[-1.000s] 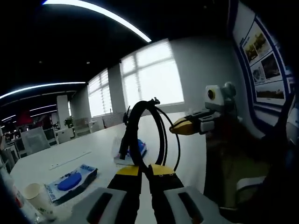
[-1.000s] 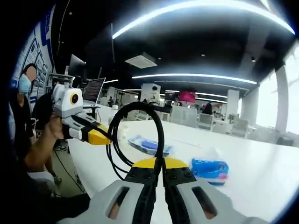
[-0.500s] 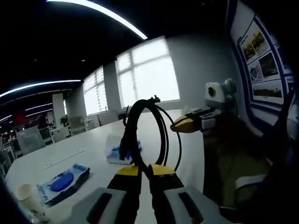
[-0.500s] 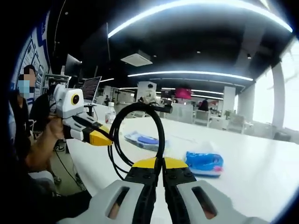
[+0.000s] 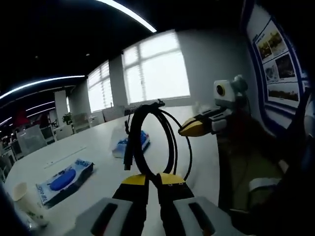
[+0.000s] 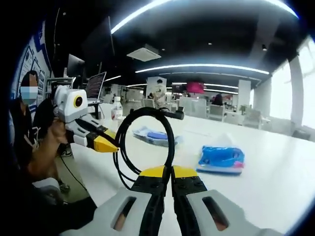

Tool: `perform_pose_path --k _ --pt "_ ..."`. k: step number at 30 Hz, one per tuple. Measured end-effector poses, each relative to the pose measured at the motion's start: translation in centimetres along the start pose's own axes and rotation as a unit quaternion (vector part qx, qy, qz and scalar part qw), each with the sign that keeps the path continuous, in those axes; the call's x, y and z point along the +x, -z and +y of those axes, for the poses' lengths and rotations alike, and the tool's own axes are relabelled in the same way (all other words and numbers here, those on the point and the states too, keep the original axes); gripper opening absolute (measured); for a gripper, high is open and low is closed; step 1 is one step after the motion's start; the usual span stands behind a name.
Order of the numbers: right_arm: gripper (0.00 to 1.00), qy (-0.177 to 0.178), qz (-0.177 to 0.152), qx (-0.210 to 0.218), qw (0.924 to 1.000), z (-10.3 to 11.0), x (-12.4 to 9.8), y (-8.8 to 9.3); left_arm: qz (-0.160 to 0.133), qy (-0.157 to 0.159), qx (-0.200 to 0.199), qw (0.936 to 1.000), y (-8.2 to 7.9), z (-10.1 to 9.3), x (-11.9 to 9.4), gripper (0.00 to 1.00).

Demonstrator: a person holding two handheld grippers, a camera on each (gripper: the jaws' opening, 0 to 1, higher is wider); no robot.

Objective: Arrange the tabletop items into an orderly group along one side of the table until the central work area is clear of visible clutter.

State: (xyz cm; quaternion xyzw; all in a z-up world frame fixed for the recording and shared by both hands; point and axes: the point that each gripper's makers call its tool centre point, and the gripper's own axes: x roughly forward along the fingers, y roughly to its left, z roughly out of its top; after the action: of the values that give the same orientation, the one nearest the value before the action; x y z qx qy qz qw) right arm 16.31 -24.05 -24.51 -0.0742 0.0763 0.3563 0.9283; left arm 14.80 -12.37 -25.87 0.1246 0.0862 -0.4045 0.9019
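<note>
A coiled black cable (image 5: 139,135) hangs in the air over the white table (image 5: 98,169). My left gripper (image 5: 152,178) is shut on the bottom of its loop, yellow jaw tips pressed together. In the left gripper view my right gripper (image 5: 183,132) comes in from the right, its yellow tips closed at the thin strands of the coil. In the right gripper view the same cable (image 6: 170,130) rises from my right gripper (image 6: 171,172), which is shut on it. There the left gripper (image 6: 114,146) meets the coil's left side.
On the table lie a blue tissue pack (image 5: 133,142) (image 6: 221,158), a flat blue packet (image 5: 64,179) (image 6: 155,136) and a paper cup (image 5: 19,194). A bottle (image 6: 116,109) stands at the far edge. A person (image 6: 27,118) is at the left.
Both views have shifted a little, so the table items sit slightly differently in the picture. Both grippers keep the same hold on the cable.
</note>
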Motion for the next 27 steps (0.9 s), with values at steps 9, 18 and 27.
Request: perform_pose_path --k 9,18,27 --pt "0.01 -0.007 0.025 0.007 0.9996 -0.1 1.0 1.6 0.023 -0.006 0.0 0.9997 1.5 0.8 1.0 0.05" --pt "0.01 -0.013 0.04 0.012 0.999 -0.2 0.8 2.2 0.034 0.008 -0.003 0.9994 1.5 0.3 1.0 0.06" --pt "0.03 -0.004 0.054 -0.009 0.9985 -0.7 1.2 3.0 0.049 -0.006 0.028 0.9984 2.0 1.1 1.9 0.09"
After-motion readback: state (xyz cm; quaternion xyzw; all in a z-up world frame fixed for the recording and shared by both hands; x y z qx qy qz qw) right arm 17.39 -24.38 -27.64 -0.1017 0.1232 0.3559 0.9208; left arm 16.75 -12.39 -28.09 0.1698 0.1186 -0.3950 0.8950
